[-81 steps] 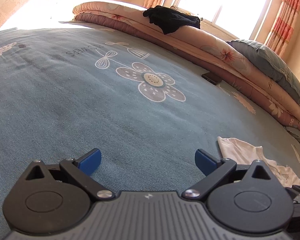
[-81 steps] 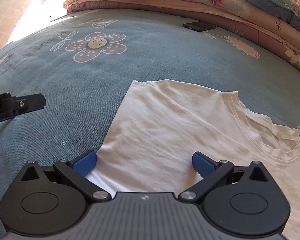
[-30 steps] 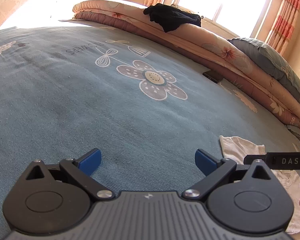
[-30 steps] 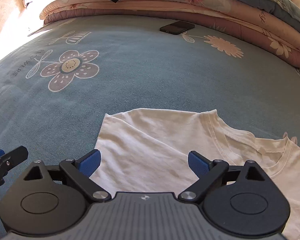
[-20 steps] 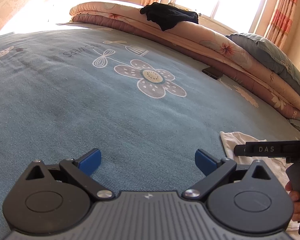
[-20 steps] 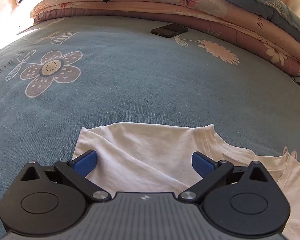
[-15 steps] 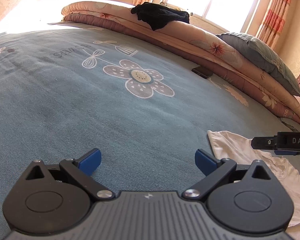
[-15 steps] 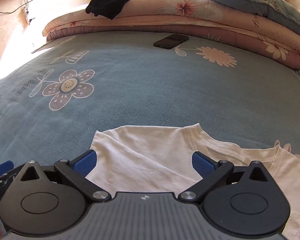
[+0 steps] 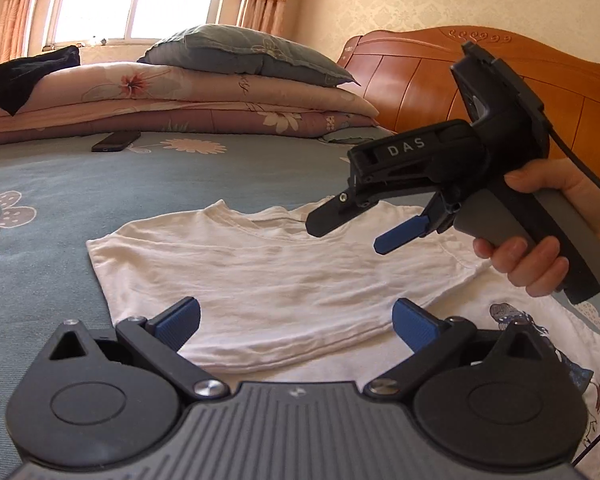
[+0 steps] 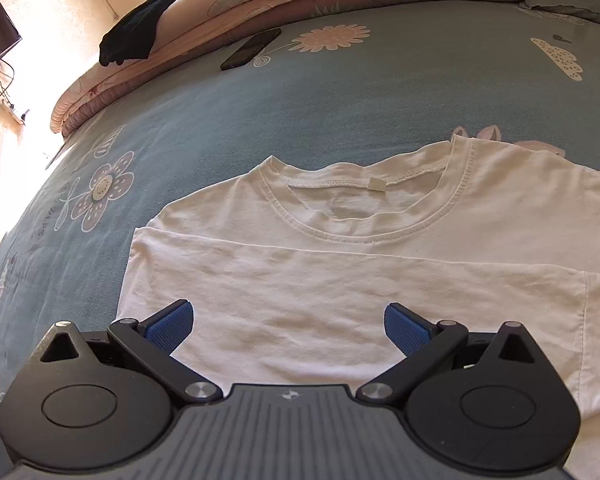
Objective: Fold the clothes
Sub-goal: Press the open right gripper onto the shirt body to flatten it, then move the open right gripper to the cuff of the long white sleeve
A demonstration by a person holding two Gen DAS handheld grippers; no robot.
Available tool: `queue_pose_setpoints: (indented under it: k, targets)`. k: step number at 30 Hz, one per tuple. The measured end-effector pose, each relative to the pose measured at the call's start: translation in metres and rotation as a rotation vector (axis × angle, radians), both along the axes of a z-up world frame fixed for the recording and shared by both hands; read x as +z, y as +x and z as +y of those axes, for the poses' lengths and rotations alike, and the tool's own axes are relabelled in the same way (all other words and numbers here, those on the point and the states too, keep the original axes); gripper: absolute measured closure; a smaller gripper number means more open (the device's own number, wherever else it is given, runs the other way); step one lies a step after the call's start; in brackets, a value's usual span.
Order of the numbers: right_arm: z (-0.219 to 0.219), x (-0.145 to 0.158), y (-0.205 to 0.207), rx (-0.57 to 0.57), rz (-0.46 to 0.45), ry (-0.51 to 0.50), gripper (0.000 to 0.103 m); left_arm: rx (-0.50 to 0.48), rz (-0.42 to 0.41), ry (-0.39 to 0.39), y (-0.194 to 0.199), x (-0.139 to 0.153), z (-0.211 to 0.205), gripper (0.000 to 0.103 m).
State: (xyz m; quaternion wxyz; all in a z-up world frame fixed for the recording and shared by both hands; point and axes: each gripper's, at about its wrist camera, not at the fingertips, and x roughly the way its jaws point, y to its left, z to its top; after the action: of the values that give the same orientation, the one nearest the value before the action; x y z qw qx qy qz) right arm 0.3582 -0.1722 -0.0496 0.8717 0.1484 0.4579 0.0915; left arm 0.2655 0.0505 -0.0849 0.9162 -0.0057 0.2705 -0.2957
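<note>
We note both grippers spread wide, nothing held. Left gripper (image 9: 296, 320), black w/ blue pads, hovers over the near fold of the white cotton T-shirt (image 9: 268, 276); pads not touching cloth as far as we can tell. Right gripper (image 10: 286, 322), same build, sits above the shirt's folded-over panel; in the left wrist view it is gripped by a hand (image 9: 540, 236) and floats above the shirt's collar side. Shirt lies flat on the blue flower-print bedspread (image 10: 340, 92), collar toward the stacked pink floral quilts (image 9: 180, 100) at the bed's far edge. Bare bedspread to the shirt's left and beyond the collar. Black phone (image 10: 251, 48) lies near the quilts, well apart from the shirt.
</note>
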Motion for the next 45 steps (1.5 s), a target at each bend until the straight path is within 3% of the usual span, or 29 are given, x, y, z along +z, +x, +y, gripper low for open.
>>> queue_pose_setpoints:
  k: [3,5,7,10,12,15,19,26,31,38,43,45]
  targets:
    - [0.000,-0.014,0.009,-0.028,0.011,-0.042,0.000,0.041,0.124,-0.001,0.015,-0.011,0.002,0.001]
    - [-0.001,-0.024,0.018,-0.055,0.026,-0.067,0.000,0.042,0.148,-0.032,0.017,-0.011,0.006,0.001]
    - [0.002,-0.027,0.026,-0.074,-0.019,-0.122,0.000,0.037,0.164,-0.060,0.017,-0.011,0.012,0.001]
    - [0.005,-0.029,0.041,-0.107,-0.032,-0.239,0.000,0.027,0.149,-0.047,0.013,-0.012,0.011,0.001]
    - [0.000,-0.024,0.039,-0.126,-0.036,-0.248,0.000,0.025,0.136,-0.030,0.011,-0.010,0.010,0.001]
    - [-0.011,-0.003,0.007,-0.105,-0.108,-0.208,0.000,0.029,0.118,-0.038,0.007,-0.005,0.014,0.001]
    - [-0.020,0.005,-0.042,-0.111,-0.160,-0.245,0.000,0.057,0.133,-0.051,0.012,-0.006,0.019,0.001]
    - [-0.017,-0.041,-0.081,-0.086,-0.146,-0.363,0.000,0.059,0.132,-0.027,0.013,-0.010,0.016,0.001]
    - [-0.022,-0.046,-0.099,-0.104,-0.219,-0.325,0.000,0.058,0.137,-0.040,0.014,-0.011,0.017,0.001]
    - [-0.016,-0.036,-0.121,-0.058,-0.156,-0.326,0.000,0.056,0.130,-0.025,0.014,-0.011,0.015,0.001]
    - [-0.020,-0.017,-0.106,-0.115,-0.251,-0.339,0.000,0.056,0.129,-0.025,0.014,-0.012,0.015,0.001]
    - [-0.022,-0.019,-0.106,-0.121,-0.237,-0.335,0.000,0.056,0.128,-0.023,0.014,-0.012,0.015,0.001]
